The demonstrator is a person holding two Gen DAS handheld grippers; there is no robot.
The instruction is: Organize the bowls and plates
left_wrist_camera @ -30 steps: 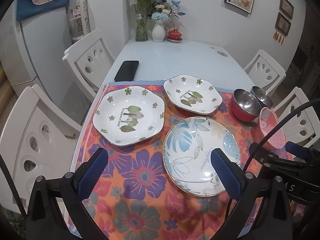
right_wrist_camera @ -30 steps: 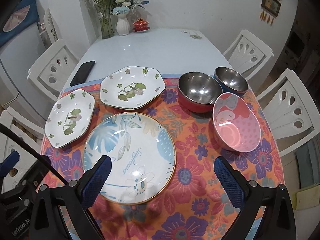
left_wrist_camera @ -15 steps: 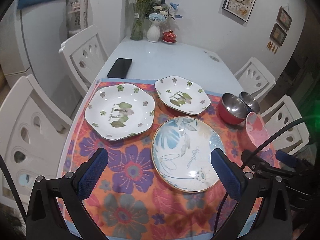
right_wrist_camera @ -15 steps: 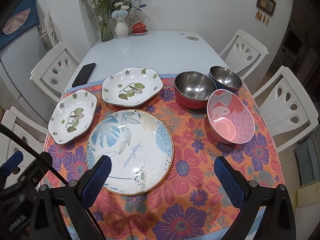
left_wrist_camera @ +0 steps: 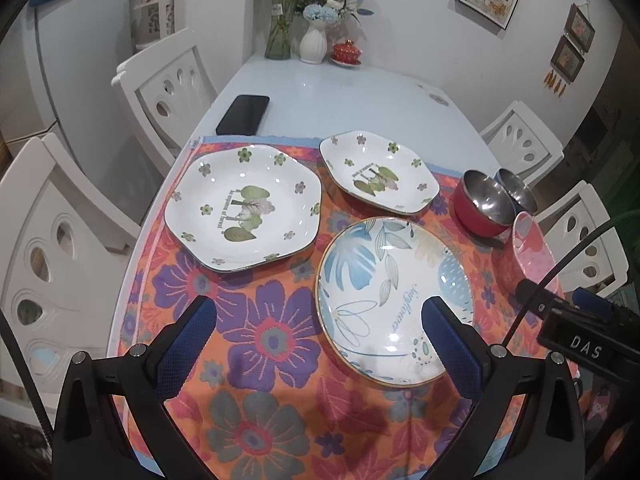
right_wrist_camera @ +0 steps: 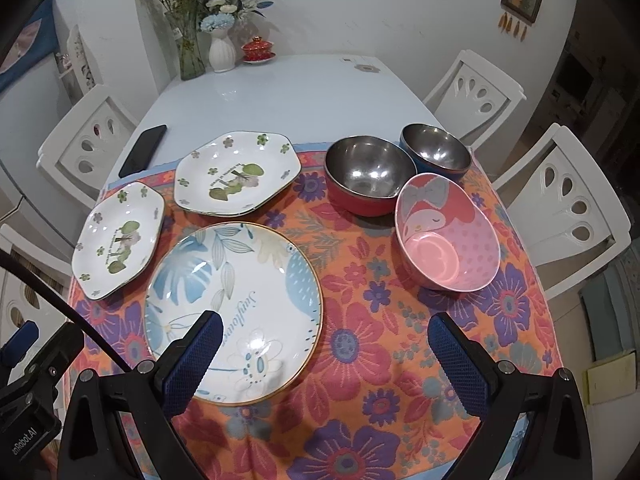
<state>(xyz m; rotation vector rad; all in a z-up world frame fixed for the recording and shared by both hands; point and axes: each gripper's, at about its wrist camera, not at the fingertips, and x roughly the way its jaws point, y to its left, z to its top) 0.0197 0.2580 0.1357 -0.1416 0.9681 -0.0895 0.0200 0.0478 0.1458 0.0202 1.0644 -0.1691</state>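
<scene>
both claws lower, closer to bench since earlier. left claw (left_wrist_camera: 319,318) and right claw (right_wrist_camera: 325,334) spread wide, empty, above round blue-leaf ceramic plate (right_wrist_camera: 234,312) near front edge.

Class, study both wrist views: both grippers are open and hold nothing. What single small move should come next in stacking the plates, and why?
Probably lower the left gripper toward the near rim of the white hexagonal plate closest to it. Its jaws are open and empty, the right gripper is open too, and all three plates, including the round blue-leaf plate, lie apart on the floral cloth, none stacked yet.
</scene>
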